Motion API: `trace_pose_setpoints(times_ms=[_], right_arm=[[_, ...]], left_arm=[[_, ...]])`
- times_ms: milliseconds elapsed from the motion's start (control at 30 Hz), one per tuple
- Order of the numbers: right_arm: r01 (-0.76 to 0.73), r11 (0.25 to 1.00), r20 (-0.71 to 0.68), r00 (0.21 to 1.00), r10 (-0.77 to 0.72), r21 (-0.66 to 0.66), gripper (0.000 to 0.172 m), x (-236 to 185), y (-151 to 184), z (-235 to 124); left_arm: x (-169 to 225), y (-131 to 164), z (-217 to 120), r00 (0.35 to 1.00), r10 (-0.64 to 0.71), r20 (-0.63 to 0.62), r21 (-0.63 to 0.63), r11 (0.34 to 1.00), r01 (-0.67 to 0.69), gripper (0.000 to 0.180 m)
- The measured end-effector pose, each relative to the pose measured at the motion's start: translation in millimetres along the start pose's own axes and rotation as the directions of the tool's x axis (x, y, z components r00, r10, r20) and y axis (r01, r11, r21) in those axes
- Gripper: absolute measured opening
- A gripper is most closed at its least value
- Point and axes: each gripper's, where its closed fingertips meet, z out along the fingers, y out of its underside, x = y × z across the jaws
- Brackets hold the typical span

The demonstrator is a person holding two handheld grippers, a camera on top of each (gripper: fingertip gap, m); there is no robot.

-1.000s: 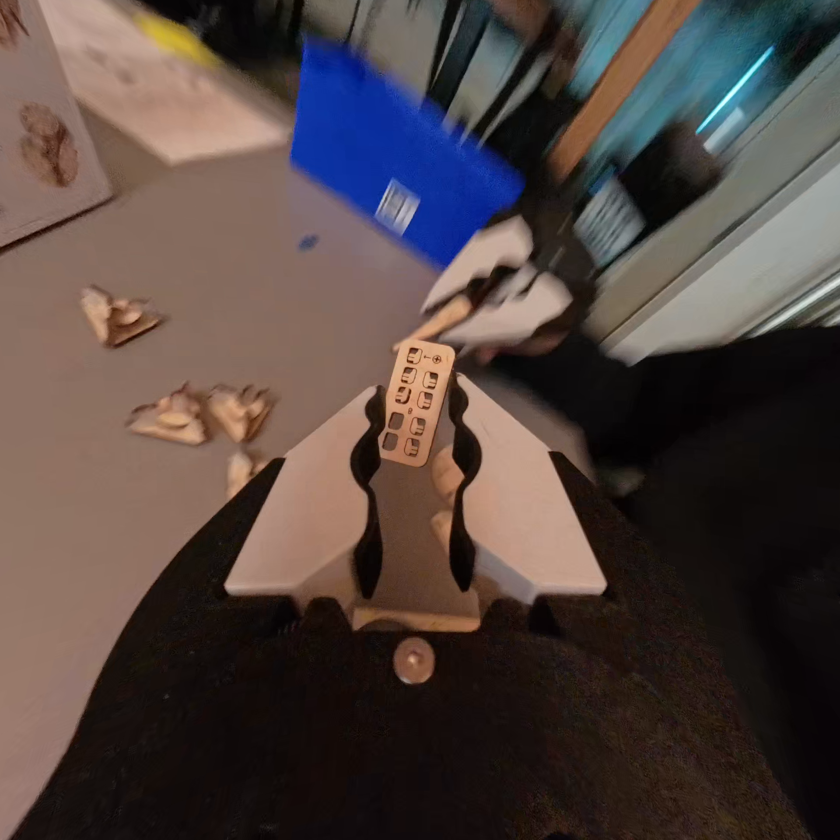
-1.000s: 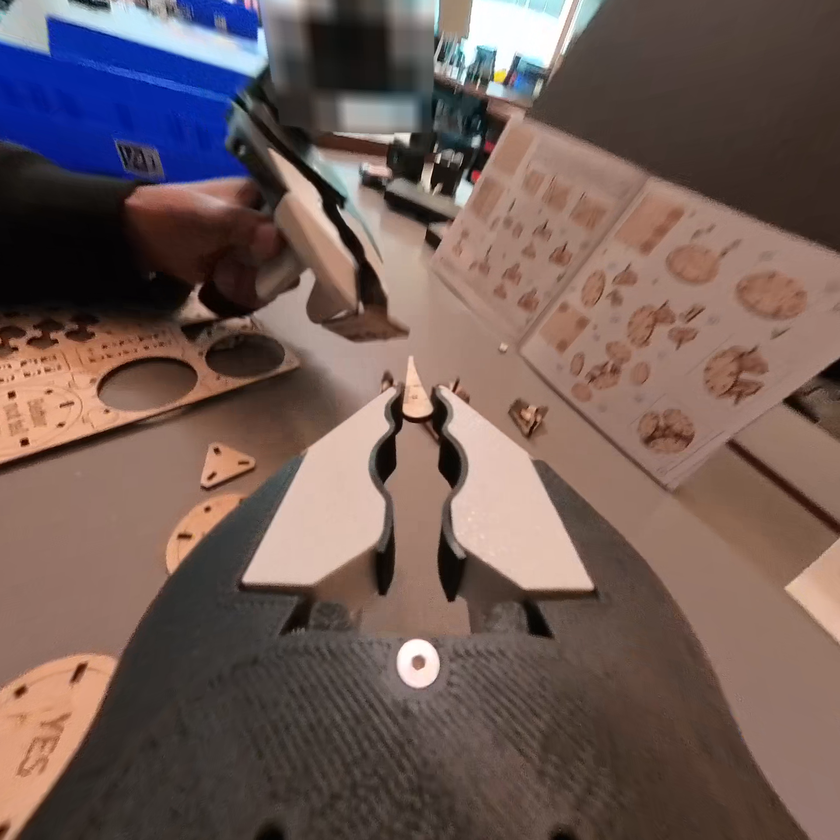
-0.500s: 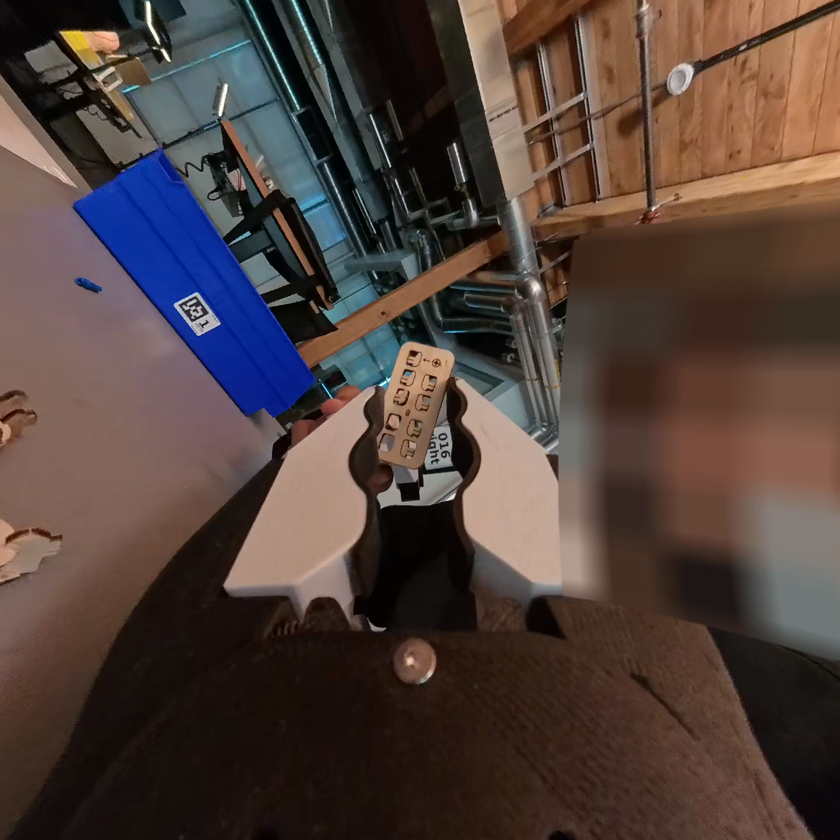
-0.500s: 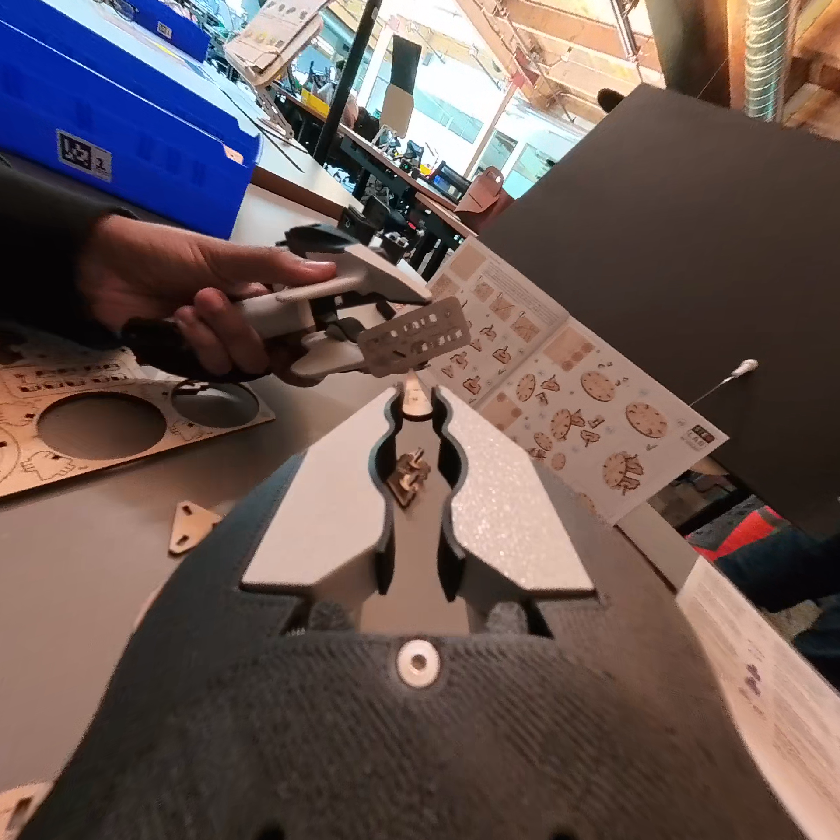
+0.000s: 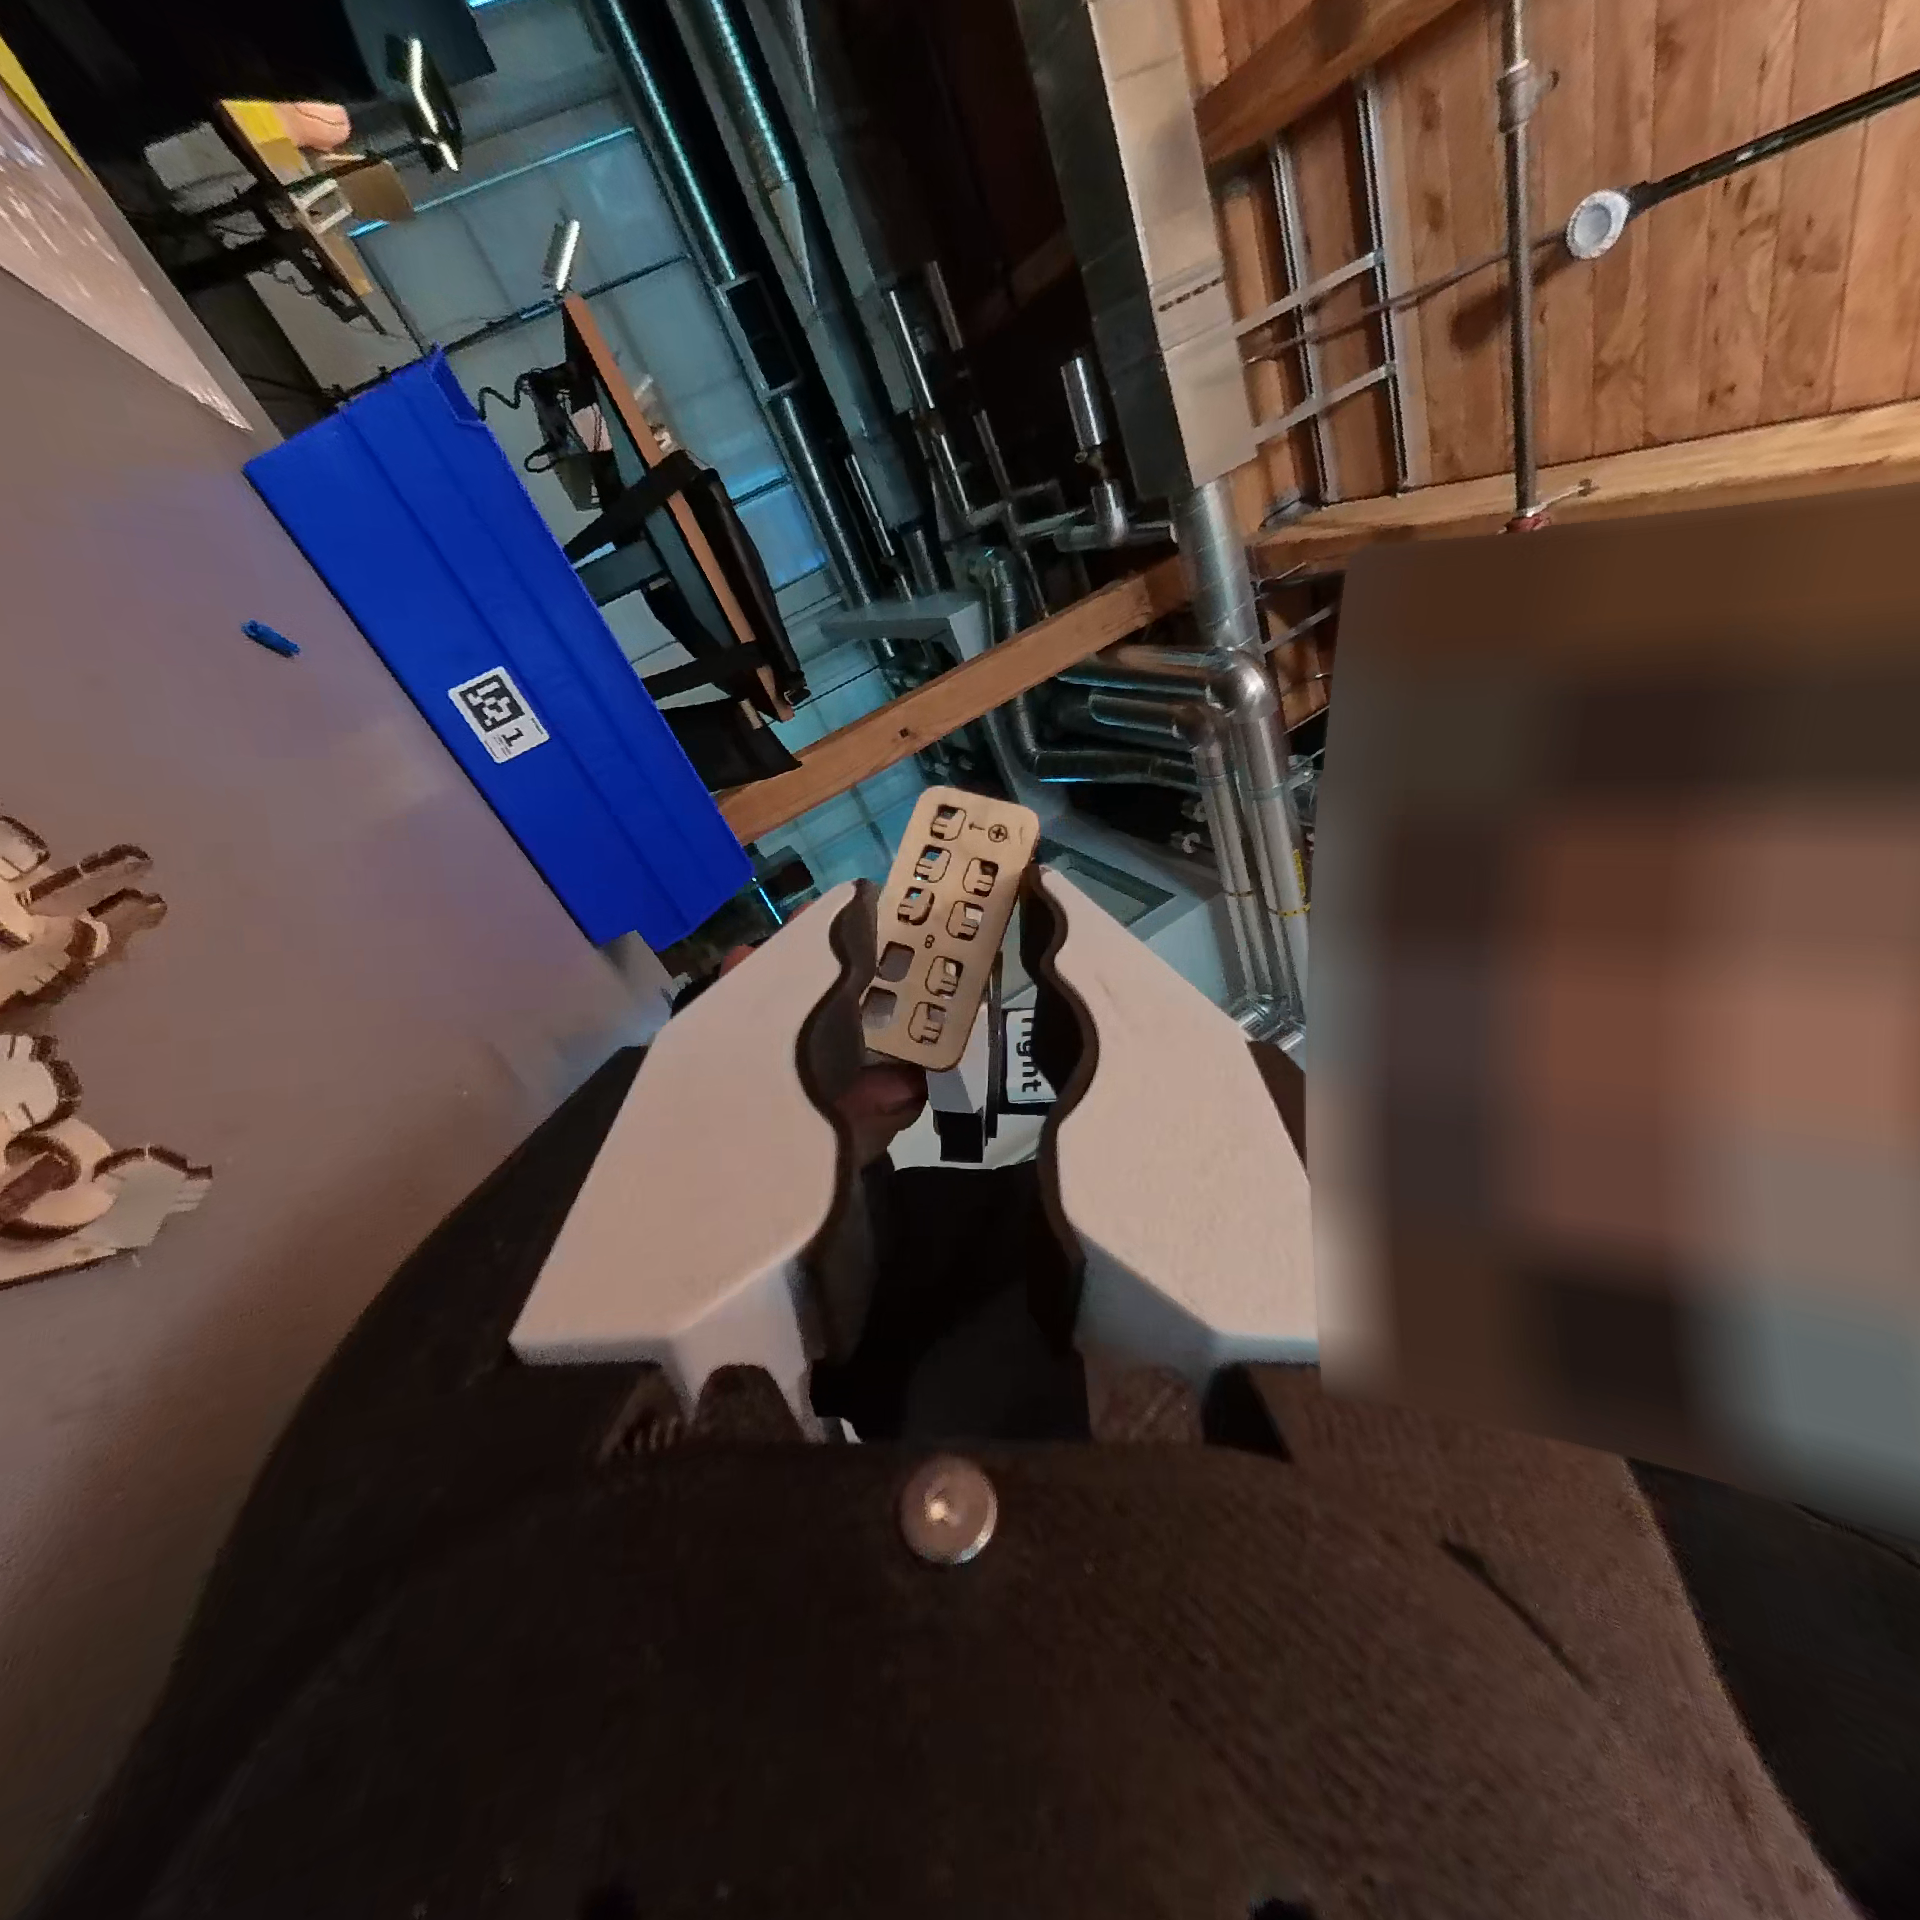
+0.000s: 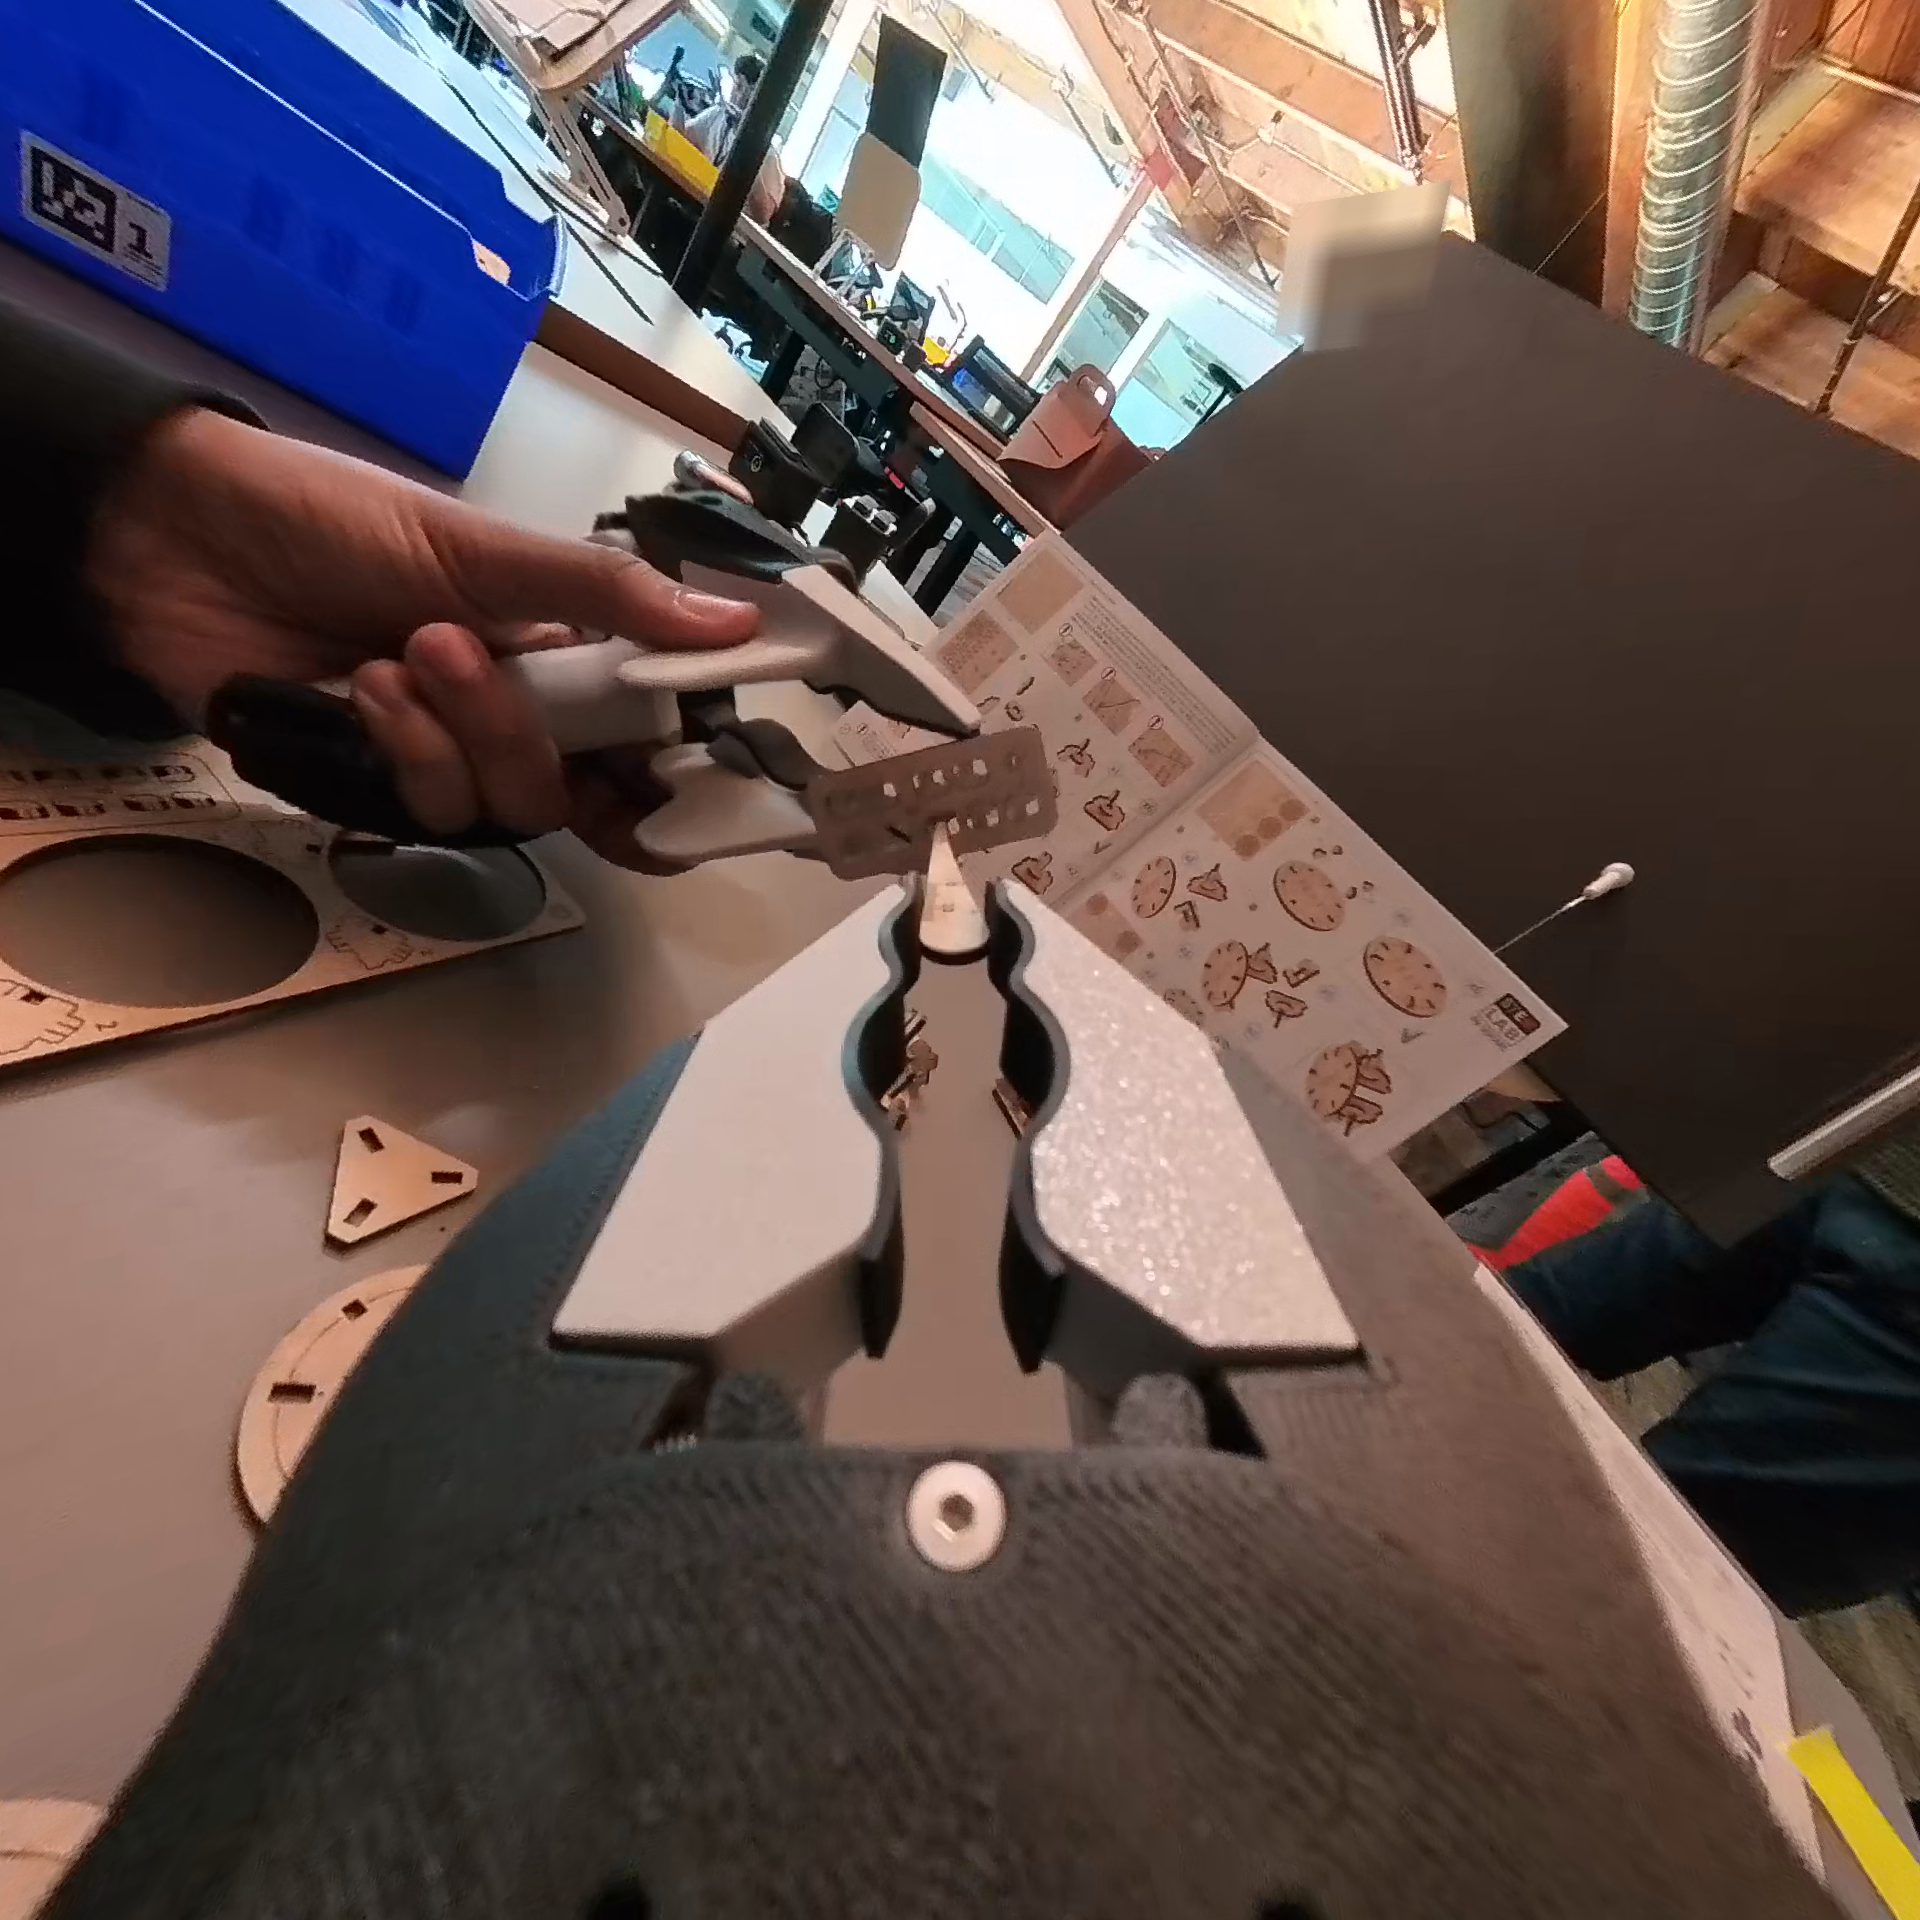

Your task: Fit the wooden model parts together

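R tool (image 6: 951, 894) nearer, pointed piece (image 6: 948, 904) gripped

A thin plywood plate (image 5: 951, 925), pale and matt with dark laser-cut edges, is clamped in the left tool (image 5: 940, 904), whose fingers (image 5: 727, 1122) look of white matt plastic lined with black rubbery pads. A pale wooden pointer (image 6: 948, 904) is gripped in the right tool (image 6: 951, 899). The tabletop (image 6: 156, 1195) appears smooth grey laminate; the bin (image 5: 468, 623) is glossy blue plastic, the leaflet (image 6: 1247, 894) printed paper.
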Motion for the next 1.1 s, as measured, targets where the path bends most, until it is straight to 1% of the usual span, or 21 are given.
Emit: trace_pose_setpoints(times_ms=[33, 267, 467, 533, 667, 733, 800, 900, 1100], right_arm=[[-0.003, 1.0, 0.001, 1.0, 0.003, -0.003, 0.011, 0.0, 0.7, 0.2], [-0.058, 0.998, 0.02, 0.998, 0.058, 0.0, 0.011, 0.3, 2.8, 0.6], [-0.1, 0.995, 0.032, 0.994, 0.1, -0.001, 0.01, 1.0, 4.5, 0.7], [-0.114, 0.993, 0.036, 0.993, 0.114, -0.01, 0.011, 0.9, 6.3, 1.2], [-0.145, 0.989, 0.033, 0.989, 0.146, -0.032, 0.01, 2.8, 12.7, 2.5], [-0.184, 0.982, 0.055, 0.981, 0.187, -0.049, 0.01, 0.7, 17.1, 4.0], [-0.195, 0.979, 0.066, 0.978, 0.198, -0.054, 0.011, -0.1, 19.6, 4.5], [-0.169, 0.983, 0.073, 0.982, 0.174, -0.073, 0.01, -2.3, 23.4, 5.3], [0.014, 0.999, 0.057, 0.998, -0.012, -0.044, 0.01, -9.4, 17.0, 3.3]], left_arm=[[0.3, -0.1, -0.2, 1.0, 0.003, 0.002, 0.0, 1.0, -0.003, 0.026], [-6.9, 4.7, -0.1, 0.999, 0.001, 0.039, -0.011, 1.0, 0.0, 0.028], [-12.5, 4.5, 0.4, 0.999, -0.023, 0.044, -0.016, 1.0, 0.024, 0.028], [-14.4, 4.6, -0.3, 0.998, -0.004, 0.061, -0.026, 1.0, 0.005, 0.027], [-20.6, 10.3, 0.4, 0.988, 0.075, 0.132, -0.088, 0.994, -0.063, 0.024], [-24.4, 12.2, 0.7, 0.982, 0.095, 0.166, -0.109, 0.991, -0.077, 0.024], [-26.2, 12.1, -0.3, 0.98, 0.092, 0.178, -0.111, 0.991, -0.073, 0.023], [-28.5, 10.8, -1.8, 0.98, 0.077, 0.183, -0.095, 0.994, -0.06, 0.023], [-28.6, 8.1, -2.2, 0.989, 0.016, 0.149, -0.05, 0.999, -0.009, 0.022]])
